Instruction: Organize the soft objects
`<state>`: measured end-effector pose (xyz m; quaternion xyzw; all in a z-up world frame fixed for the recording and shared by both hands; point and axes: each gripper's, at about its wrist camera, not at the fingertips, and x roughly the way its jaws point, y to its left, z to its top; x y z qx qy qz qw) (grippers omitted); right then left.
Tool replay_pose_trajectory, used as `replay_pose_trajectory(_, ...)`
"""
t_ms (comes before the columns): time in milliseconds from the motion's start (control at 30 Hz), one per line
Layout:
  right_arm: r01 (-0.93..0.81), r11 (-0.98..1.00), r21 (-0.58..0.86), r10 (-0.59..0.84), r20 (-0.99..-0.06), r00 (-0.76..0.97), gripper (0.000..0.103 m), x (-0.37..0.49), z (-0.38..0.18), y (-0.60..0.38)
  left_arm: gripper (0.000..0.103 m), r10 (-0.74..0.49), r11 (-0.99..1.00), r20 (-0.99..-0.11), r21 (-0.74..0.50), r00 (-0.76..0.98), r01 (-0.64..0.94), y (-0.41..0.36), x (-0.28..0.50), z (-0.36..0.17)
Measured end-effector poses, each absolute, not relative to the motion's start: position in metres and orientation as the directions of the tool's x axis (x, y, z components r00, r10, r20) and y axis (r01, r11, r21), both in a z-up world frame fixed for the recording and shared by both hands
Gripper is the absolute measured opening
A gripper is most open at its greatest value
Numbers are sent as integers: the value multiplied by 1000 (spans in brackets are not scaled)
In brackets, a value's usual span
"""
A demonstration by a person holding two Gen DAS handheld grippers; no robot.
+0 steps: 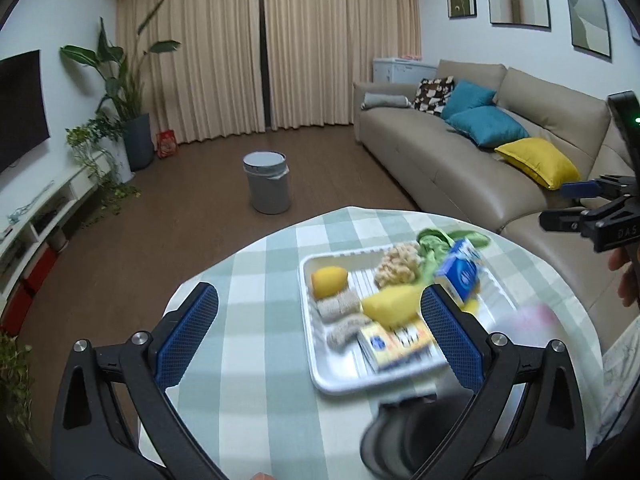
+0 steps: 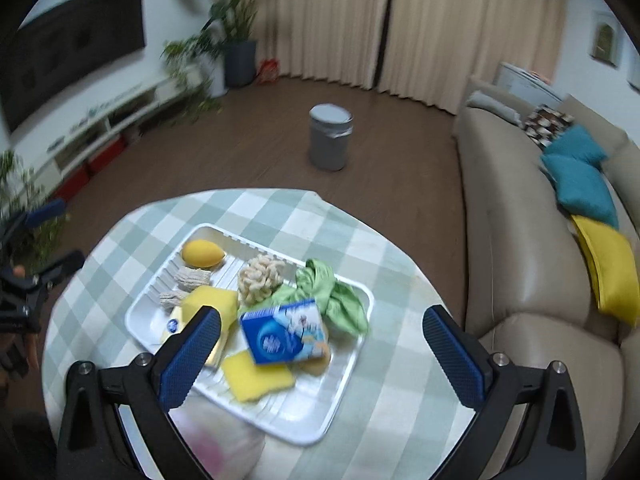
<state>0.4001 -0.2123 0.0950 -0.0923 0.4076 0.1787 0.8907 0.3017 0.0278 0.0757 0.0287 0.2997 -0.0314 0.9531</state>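
Note:
A white tray (image 2: 320,400) lies on the round checked table (image 2: 400,360). It holds a yellow lemon-shaped toy (image 2: 202,254), a beige loofah ball (image 2: 262,278), a green cloth (image 2: 332,292), a blue tissue pack (image 2: 284,334), yellow sponges (image 2: 256,376) and two rolled beige cloths (image 2: 192,278). My right gripper (image 2: 322,320) hangs above the tray, open wide and empty. My left gripper (image 1: 320,300) is also open and empty, above the table at the tray's (image 1: 316,376) left side. Each gripper shows in the other's view: right gripper (image 1: 568,202), left gripper (image 2: 52,236).
A whitish bag with pink (image 2: 224,440) lies at the table's near edge, and a dark grey object (image 1: 404,436) sits by it. A grey bin (image 1: 267,184) stands on the floor beyond. A beige sofa (image 1: 460,168) with cushions runs along the right.

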Motion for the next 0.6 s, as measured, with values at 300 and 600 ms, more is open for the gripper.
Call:
replay_pose_trajectory(300, -275, 961, 11, 219, -637, 739, 103, 276, 97, -237, 103, 33, 999, -542, 32, 840, -19, 14, 209, 71)
replay_pose_trajectory(600, -203, 978, 43, 186, -612, 769, 103, 179, 64, -227, 103, 116, 993, -567, 54, 815, -103, 8, 163, 63)
